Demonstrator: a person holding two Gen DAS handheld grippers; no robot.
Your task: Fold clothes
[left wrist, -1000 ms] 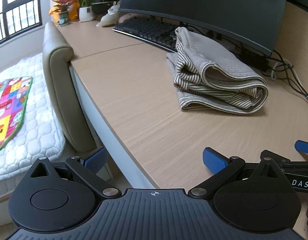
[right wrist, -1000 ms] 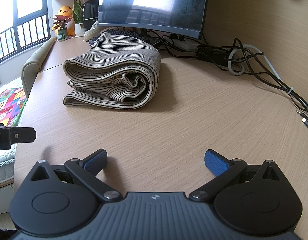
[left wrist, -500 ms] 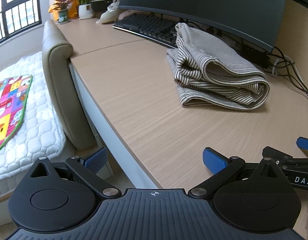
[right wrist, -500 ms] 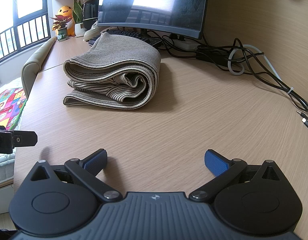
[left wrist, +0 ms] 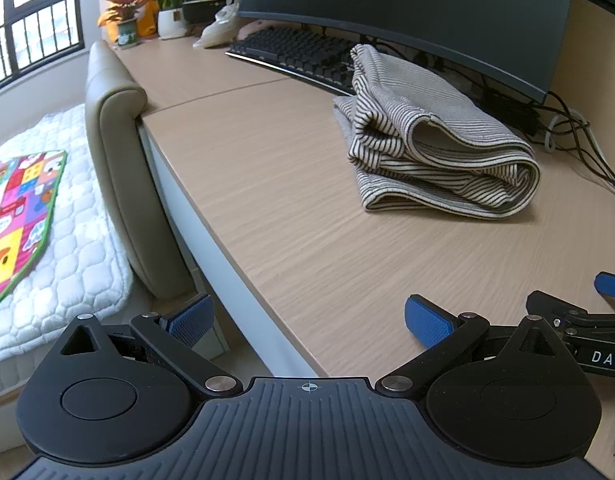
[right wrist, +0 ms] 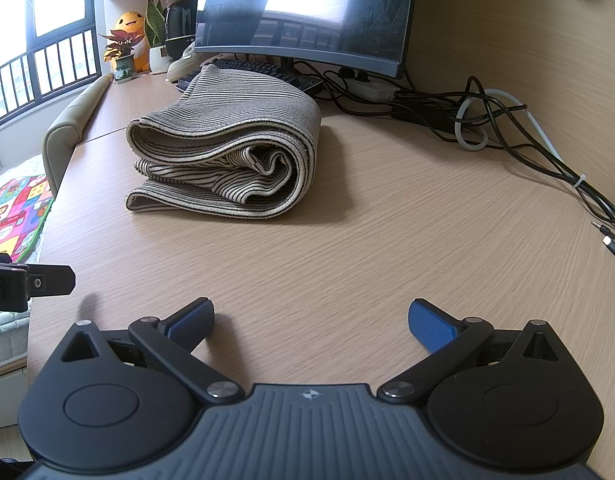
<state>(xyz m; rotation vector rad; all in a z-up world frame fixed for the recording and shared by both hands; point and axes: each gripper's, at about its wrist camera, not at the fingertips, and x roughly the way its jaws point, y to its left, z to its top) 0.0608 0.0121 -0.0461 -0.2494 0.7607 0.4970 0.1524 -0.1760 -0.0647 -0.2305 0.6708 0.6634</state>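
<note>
Right wrist | folded garment (right wrist: 227, 156) well ahead | both jaws wide apart, empty

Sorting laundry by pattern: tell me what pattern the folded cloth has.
Thin dark stripes on beige cloth, clearest in the left wrist view.

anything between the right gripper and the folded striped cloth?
Nothing: the right wrist view shows only bare desk between the open right gripper and the folded striped cloth.
</note>
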